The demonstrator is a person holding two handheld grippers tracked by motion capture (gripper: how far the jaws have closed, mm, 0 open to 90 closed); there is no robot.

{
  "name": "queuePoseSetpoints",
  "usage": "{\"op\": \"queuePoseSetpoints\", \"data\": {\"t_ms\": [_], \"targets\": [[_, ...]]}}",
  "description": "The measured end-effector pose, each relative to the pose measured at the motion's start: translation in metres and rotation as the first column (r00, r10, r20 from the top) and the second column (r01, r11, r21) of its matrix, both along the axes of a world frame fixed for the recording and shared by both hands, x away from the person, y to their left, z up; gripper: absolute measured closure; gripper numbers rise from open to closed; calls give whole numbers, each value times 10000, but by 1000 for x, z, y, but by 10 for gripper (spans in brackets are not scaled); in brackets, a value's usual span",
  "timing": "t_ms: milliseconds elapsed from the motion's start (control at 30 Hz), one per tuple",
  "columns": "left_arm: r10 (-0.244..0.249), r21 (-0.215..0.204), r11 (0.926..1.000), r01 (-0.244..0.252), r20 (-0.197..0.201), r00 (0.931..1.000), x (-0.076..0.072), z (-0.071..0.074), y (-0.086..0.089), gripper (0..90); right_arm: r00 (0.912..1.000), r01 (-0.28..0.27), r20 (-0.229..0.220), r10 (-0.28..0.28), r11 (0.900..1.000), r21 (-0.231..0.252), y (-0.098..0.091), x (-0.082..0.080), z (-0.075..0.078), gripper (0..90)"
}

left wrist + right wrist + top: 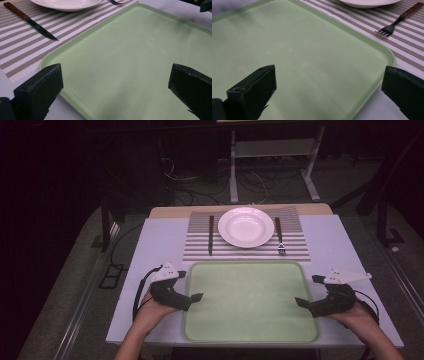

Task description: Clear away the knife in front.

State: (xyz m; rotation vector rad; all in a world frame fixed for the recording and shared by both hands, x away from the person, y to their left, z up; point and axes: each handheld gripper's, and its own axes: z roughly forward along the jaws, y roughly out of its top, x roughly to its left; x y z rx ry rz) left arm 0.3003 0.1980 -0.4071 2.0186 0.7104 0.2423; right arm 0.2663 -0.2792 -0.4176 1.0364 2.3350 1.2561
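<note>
While both grippers hover at the tray's near corners, findings are as follows:
Tray: green tray [250,330] lies flat on the table [160,240], at 6 o'clock from the plate, nothing lying in it; seen close in the left gripper view [140,50] and the right gripper view [294,50]
Left gripper: left gripper [196,297] held at the tray's 9 o'clock edge, jaws pointing toward 3 o'clock over the rim; jaws stand wide apart with nothing between them [115,82]
Right gripper: right gripper [301,302] held at the tray's 3 o'clock edge, jaws pointing toward 9 o'clock; jaws likewise spread wide, gripping nothing [329,85]
Placemat: striped placemat [295,251] lies at 12 o'clock from the tray, just beside its far rim
Plate: white plate [245,227] sits centred on the placemat
Knife: wooden-handled knife [211,235] lies at 9 o'clock from the plate, apart from it
Fork: wooden-handled fork [280,237] lies at 3 o'clock from the plate, tines toward the tray
</note>
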Motion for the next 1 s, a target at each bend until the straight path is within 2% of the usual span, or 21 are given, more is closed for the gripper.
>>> {"op": "queuePoseSetpoints", "data": {"t_ms": [400, 1000], "targets": [[121, 50, 9999, -122, 111, 9999, 6, 0, -3, 0, 9999, -16, -105, 17, 9999, 119, 2, -1, 0, 0], [17, 177, 9998, -18, 46, 10000, 23, -7, -22, 0, 9999, -2, -105, 6, 9994, 348, 2, -1, 0, 0]]}}
